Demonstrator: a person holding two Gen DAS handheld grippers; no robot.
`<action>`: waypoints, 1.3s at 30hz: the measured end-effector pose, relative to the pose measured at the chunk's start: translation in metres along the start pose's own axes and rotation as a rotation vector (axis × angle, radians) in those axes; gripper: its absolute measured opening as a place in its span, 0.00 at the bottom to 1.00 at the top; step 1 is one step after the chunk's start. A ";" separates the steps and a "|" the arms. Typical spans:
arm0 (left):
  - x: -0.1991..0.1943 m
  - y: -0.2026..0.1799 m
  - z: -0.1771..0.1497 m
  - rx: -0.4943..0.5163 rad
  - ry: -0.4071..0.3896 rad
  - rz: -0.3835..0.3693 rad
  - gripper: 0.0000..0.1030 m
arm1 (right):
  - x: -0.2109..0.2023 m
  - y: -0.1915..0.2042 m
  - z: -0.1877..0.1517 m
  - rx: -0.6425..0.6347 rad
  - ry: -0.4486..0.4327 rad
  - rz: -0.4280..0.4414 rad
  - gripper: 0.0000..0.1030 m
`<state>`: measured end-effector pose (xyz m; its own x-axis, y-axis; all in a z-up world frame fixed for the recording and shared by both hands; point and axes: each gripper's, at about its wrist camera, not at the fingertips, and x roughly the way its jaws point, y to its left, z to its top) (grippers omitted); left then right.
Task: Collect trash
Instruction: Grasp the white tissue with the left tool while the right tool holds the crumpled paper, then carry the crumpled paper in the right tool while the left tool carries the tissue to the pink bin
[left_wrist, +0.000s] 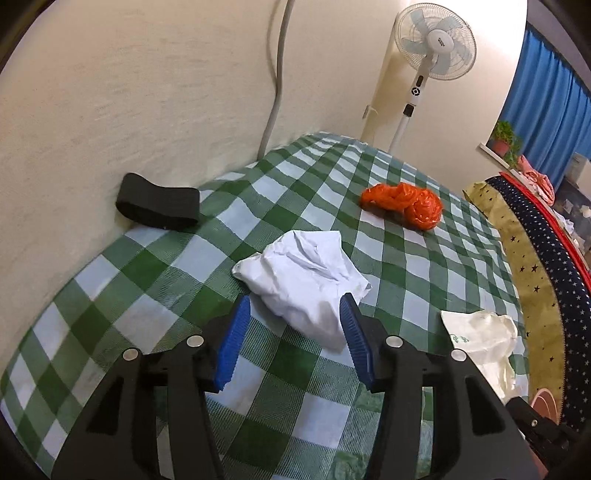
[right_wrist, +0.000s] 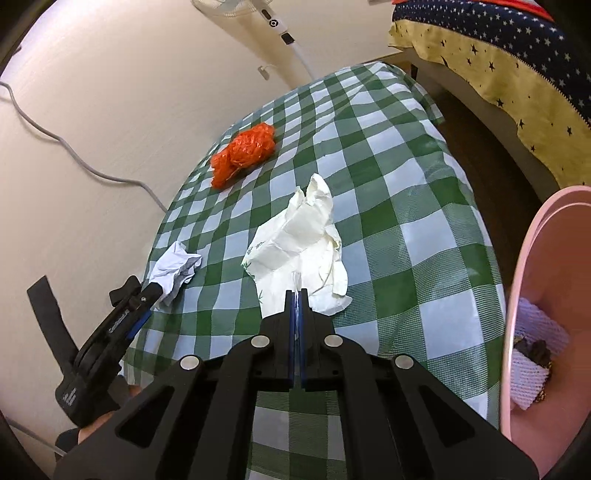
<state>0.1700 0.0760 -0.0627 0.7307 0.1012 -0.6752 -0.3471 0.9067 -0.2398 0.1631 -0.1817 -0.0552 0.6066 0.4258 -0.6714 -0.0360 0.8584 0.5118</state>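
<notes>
A crumpled white paper (left_wrist: 306, 280) lies on the green checked tablecloth (left_wrist: 177, 291). My left gripper (left_wrist: 295, 310) is open, its blue pads on either side of the paper's near end. The same paper shows in the right wrist view (right_wrist: 177, 271), with the left gripper (right_wrist: 147, 295) at it. My right gripper (right_wrist: 298, 295) is shut on the near edge of a cream plastic bag (right_wrist: 303, 240), which also shows in the left wrist view (left_wrist: 484, 339). A crumpled orange plastic bag (left_wrist: 404, 203) lies farther back, also in the right wrist view (right_wrist: 243, 151).
A pink bin (right_wrist: 546, 295) with some trash inside stands at the table's right edge. A black strap (left_wrist: 159, 205) lies against the wall. A standing fan (left_wrist: 432, 48) is behind the table. A starred bedcover (left_wrist: 535, 266) runs along the right. A grey cable (right_wrist: 74, 151) hangs on the wall.
</notes>
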 end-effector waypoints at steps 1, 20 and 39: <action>0.003 -0.001 0.000 0.000 0.008 -0.003 0.49 | -0.001 -0.002 0.000 -0.002 -0.002 -0.001 0.02; -0.020 -0.022 -0.004 0.074 -0.013 -0.110 0.04 | -0.053 0.011 0.001 -0.103 -0.115 -0.064 0.02; -0.090 -0.045 -0.030 0.255 -0.081 -0.207 0.04 | -0.140 0.010 -0.018 -0.147 -0.245 -0.125 0.01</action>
<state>0.1021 0.0142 -0.0117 0.8181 -0.0727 -0.5705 -0.0358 0.9836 -0.1767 0.0632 -0.2277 0.0339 0.7864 0.2484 -0.5656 -0.0533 0.9395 0.3384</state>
